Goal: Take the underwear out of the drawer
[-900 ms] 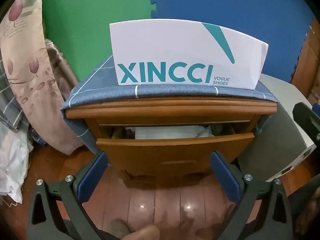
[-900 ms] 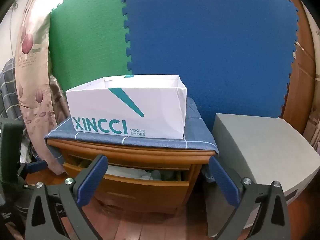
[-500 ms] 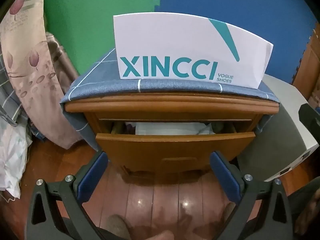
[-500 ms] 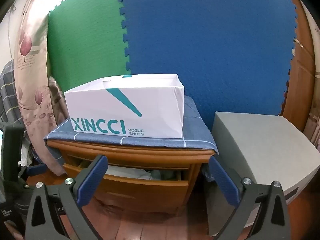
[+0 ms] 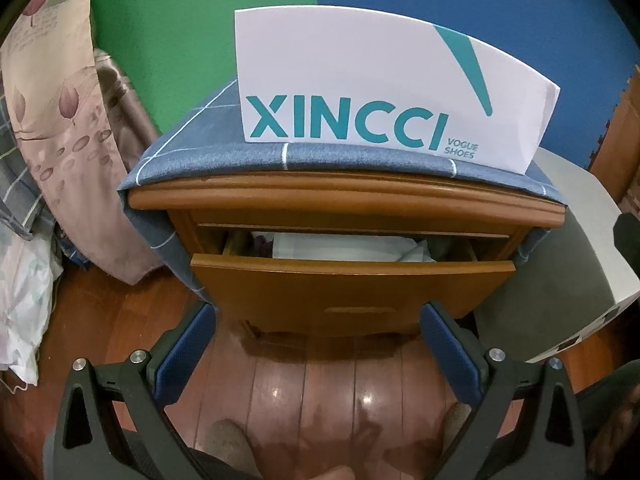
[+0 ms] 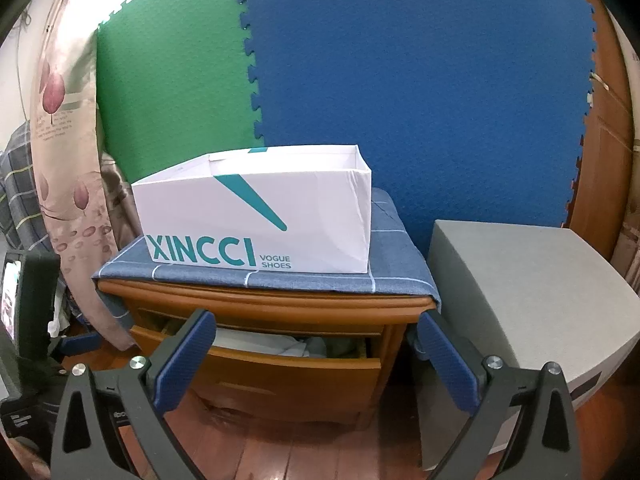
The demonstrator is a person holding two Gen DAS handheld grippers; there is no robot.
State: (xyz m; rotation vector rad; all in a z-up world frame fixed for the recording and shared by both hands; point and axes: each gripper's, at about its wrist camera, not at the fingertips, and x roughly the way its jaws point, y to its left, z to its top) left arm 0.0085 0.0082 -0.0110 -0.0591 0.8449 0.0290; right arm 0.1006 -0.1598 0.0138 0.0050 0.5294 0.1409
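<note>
Green and blue foam mats back a wooden nightstand [image 5: 344,200] on the wooden floor, its surface draped in blue cloth [image 6: 264,280] under a white shoe box [image 5: 384,88]. From left to right, left gripper [image 5: 318,354] and right gripper [image 6: 316,360] hang released and empty before the part-open drawer [image 5: 352,280], where pale folded underwear [image 5: 340,246] lies. This looks like the approach step: the gap seems narrow under the top's overhang, so pulling the drawer wider should come first.

Likely bedroom, wooden nightstand [image 5: 344,200], curtain [image 5: 68,128]
</note>
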